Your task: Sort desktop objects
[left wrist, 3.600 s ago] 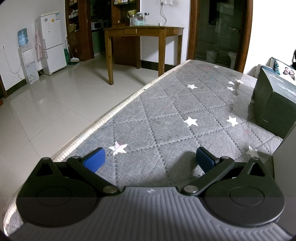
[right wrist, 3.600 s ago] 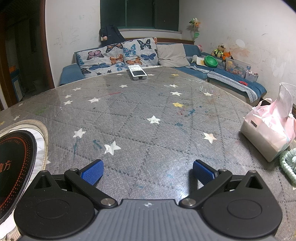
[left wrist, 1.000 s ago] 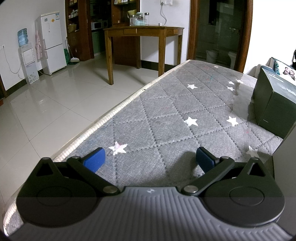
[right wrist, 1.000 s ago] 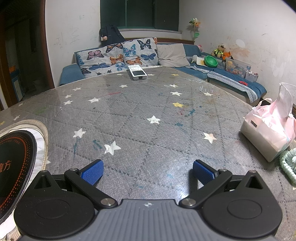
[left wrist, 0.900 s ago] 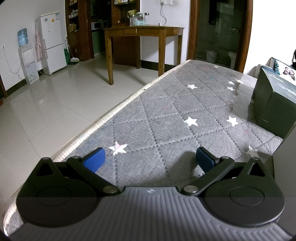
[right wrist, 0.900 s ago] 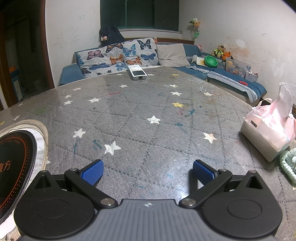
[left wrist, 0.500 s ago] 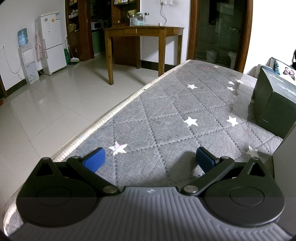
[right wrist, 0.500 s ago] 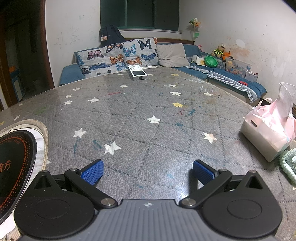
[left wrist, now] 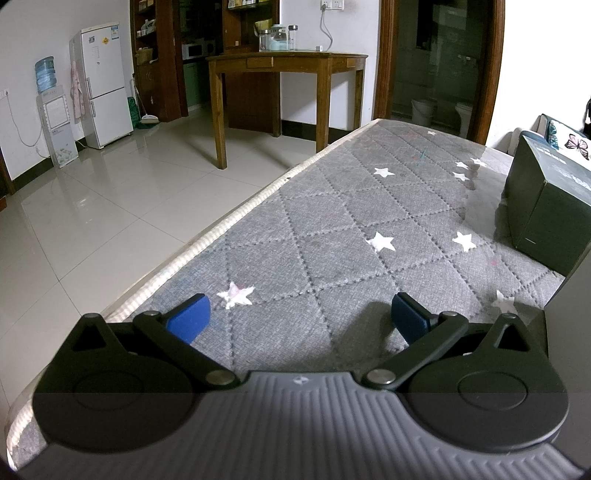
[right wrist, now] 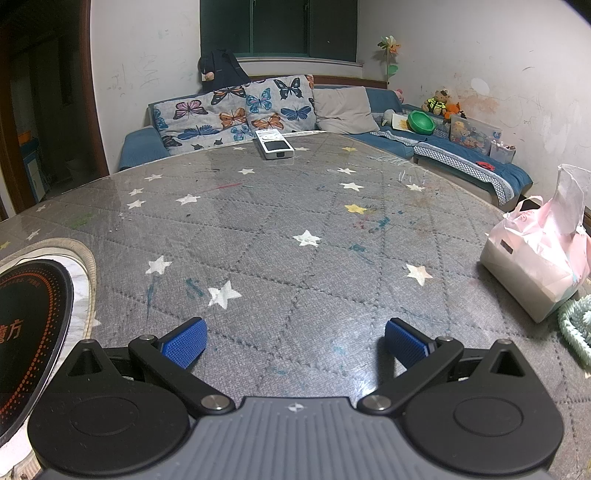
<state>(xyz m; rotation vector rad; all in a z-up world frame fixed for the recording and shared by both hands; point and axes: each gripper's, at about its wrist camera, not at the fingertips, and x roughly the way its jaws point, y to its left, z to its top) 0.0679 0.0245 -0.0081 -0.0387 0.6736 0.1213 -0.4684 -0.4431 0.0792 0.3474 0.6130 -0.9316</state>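
The left wrist camera is sitting low behind the left claw (left wrist: pixel 297 317), looking forward along the grey star-patterned table (left wrist: pixel 332 229) near its edge, toward the tiled floor (left wrist: pixel 92 206) and a wooden side table (left wrist: pixel 284 59). The right wrist camera is sitting equally low behind the right claw (right wrist: pixel 293 341), facing across the table toward the sofa (right wrist: pixel 258 107) and window (right wrist: pixel 277 26). Both views are sharing only the table's cover.

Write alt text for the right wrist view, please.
The right tongs stand open and empty above a grey star-patterned table. A pink tissue pack sits at the right, a white remote at the far edge.
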